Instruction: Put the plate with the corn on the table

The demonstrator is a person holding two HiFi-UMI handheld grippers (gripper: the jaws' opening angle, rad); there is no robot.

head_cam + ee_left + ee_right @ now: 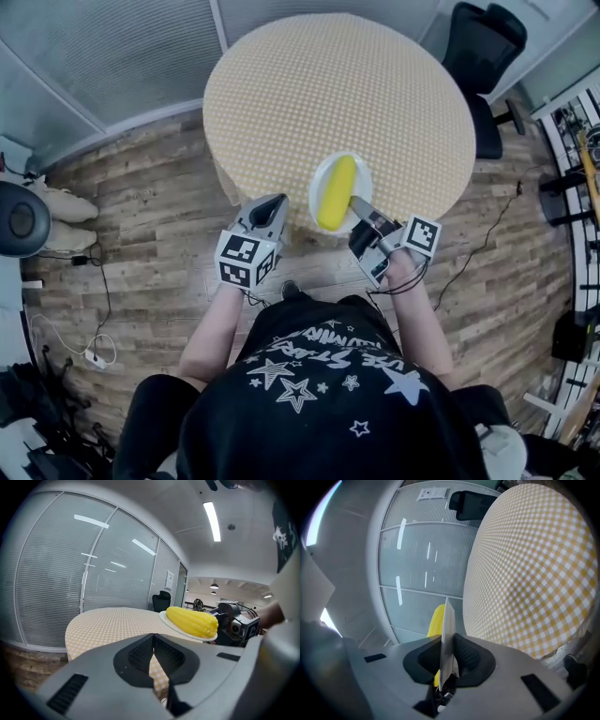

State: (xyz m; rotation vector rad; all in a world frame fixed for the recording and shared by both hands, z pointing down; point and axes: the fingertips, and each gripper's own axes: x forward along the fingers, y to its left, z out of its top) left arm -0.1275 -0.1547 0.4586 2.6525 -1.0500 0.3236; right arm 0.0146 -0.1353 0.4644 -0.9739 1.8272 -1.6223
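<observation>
Yellow corn (337, 192), one cob, lying on a white plate (317, 178). The plate is held over the near edge of the counter (337, 84); I cannot tell whether it touches the cloth. Right tool (362, 206): clamped on the plate's near rim. Left tool (277, 202): just beside the plate, jaws together, empty. Step, as I judge it: set-down. Next I should lower the plate level, farther in from the edge, then release.

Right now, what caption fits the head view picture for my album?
Right tongs grip a white plate of corn at the checkered table's near edge; left tongs hover shut beside it.
</observation>
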